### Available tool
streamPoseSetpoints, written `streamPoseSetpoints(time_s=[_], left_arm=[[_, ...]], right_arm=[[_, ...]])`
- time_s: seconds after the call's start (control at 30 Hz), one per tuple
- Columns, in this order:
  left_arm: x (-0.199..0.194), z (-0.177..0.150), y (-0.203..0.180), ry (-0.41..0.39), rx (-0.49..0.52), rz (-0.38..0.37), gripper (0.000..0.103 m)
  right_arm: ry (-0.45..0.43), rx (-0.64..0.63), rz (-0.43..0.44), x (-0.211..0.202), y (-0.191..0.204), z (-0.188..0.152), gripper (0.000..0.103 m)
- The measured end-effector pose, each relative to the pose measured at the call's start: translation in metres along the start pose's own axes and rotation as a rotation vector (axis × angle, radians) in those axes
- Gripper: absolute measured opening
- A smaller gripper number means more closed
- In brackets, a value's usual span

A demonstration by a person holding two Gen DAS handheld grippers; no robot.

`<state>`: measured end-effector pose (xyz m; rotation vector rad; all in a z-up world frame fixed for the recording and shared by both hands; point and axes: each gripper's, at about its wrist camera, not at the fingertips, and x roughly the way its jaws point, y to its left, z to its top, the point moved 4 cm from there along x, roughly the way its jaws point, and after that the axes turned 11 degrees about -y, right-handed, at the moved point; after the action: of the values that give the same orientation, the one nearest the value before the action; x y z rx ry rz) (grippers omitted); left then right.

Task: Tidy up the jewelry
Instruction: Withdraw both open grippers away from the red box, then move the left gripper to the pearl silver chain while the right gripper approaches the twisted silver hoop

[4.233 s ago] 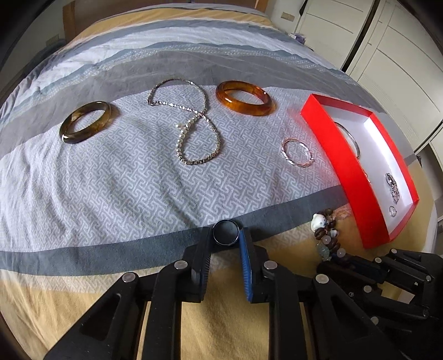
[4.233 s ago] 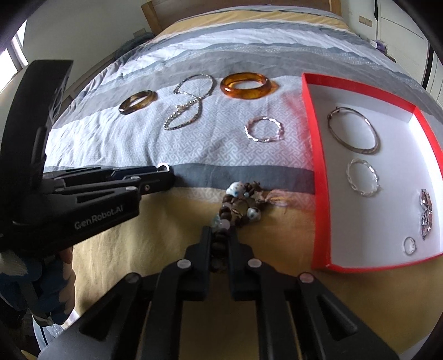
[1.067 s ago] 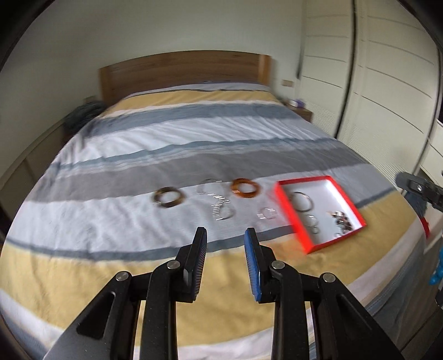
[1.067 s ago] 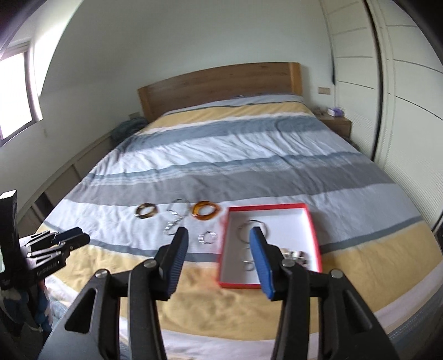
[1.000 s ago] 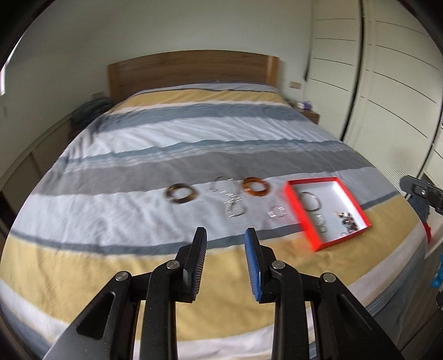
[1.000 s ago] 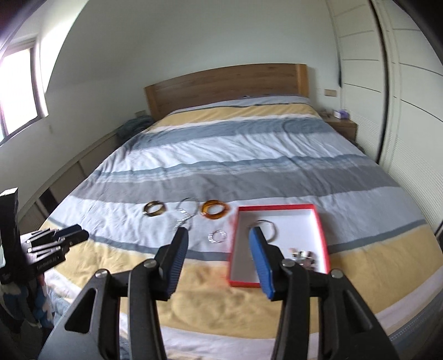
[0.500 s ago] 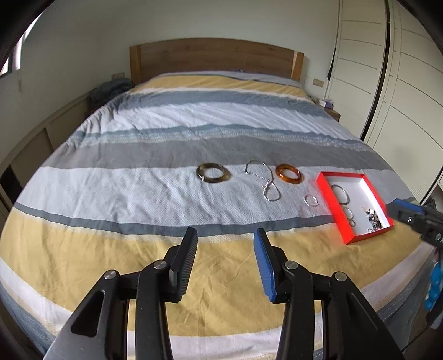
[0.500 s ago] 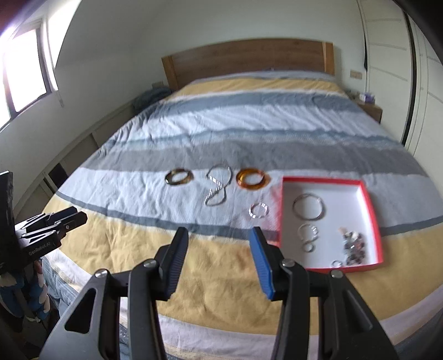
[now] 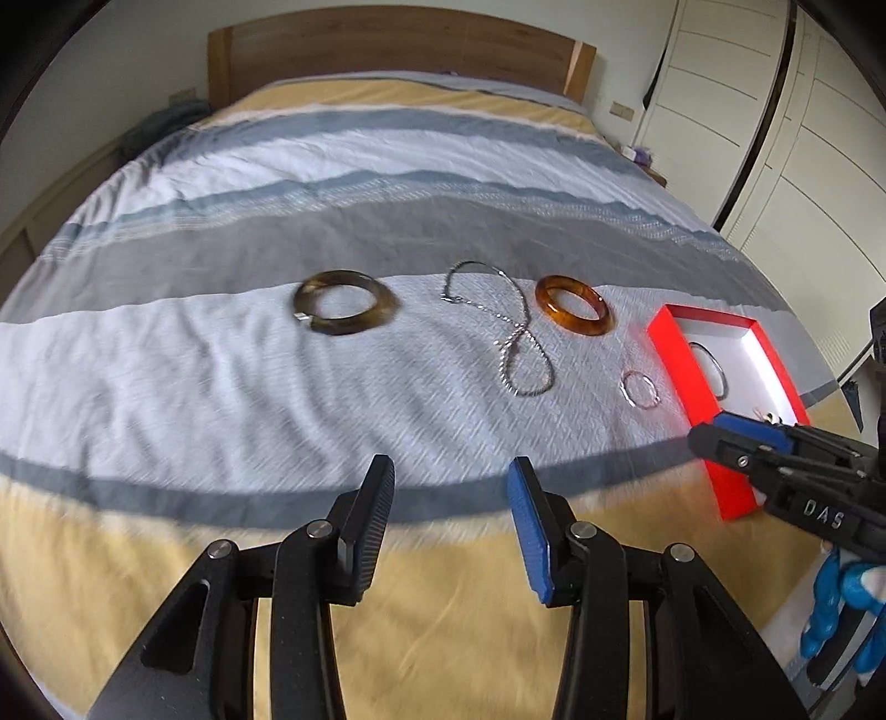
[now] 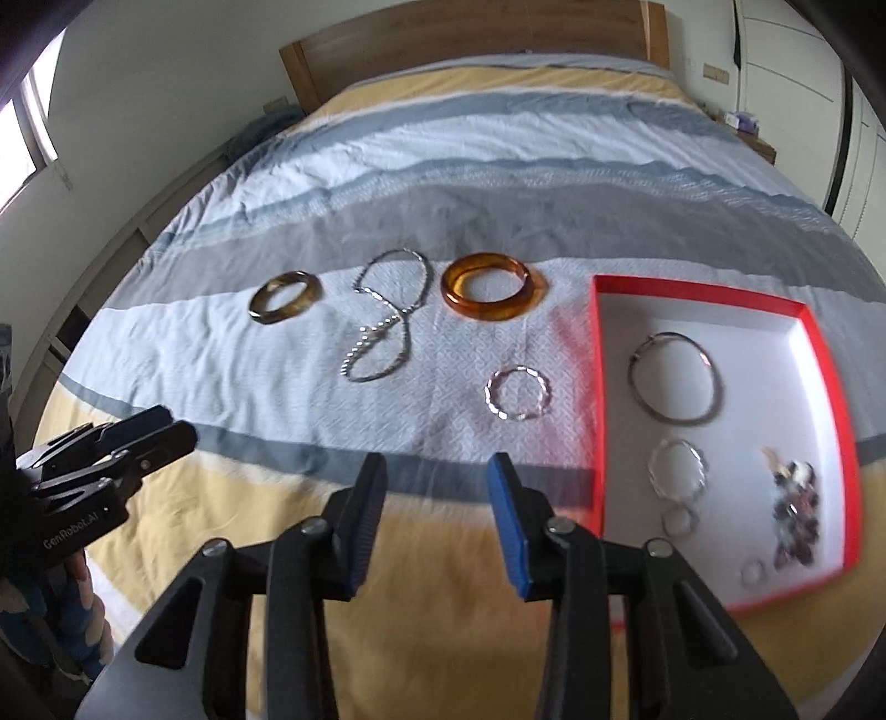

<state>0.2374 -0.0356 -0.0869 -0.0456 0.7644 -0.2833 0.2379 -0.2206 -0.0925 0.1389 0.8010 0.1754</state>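
Note:
On the striped bedspread lie a dark brown bangle (image 9: 344, 303) (image 10: 285, 296), a silver chain necklace (image 9: 512, 338) (image 10: 387, 332), an amber bangle (image 9: 576, 304) (image 10: 487, 285) and a thin twisted silver bracelet (image 9: 640, 389) (image 10: 518, 394). A red box with a white inside (image 9: 698, 382) (image 10: 720, 321) holds silver hoops (image 10: 676, 385), small rings and a bead bracelet (image 10: 797, 507). My left gripper (image 9: 451, 487) is open and empty over the near bed edge. My right gripper (image 10: 437, 479) is open and empty, in front of the twisted bracelet.
A wooden headboard (image 9: 398, 50) stands at the far end of the bed. White wardrobe doors (image 9: 803, 138) line the right side. A window (image 10: 22, 111) is on the left wall. Each gripper shows in the other's view: the right one (image 9: 775, 459), the left one (image 10: 111, 448).
Both grippers have come down and forward toward the bed from a high, far-back view. The jewelry now looks much closer. Both stay open and empty.

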Motion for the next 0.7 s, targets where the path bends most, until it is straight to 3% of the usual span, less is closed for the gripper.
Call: streamPoseSetpoints(time_s=[0.27,0.47,0.7], left_arm=[[0.064,0.015,-0.012,0.039,-0.026,-0.054,0.033],[0.098,0.011,-0.020,0.064,-0.064,-0.072,0.031],[0.118,0.010,-0.024,0.074,-0.075,-0.039,0.028]], right_arm=[[0.064,-0.013,-0.019,0.051,-0.015,0.013,0.016],[0.117,-0.019,-0.030,0.078,-0.023,0.012,0.014],[0.136,-0.056,-0.003,0.094,-0.018,0.009,0.013]])
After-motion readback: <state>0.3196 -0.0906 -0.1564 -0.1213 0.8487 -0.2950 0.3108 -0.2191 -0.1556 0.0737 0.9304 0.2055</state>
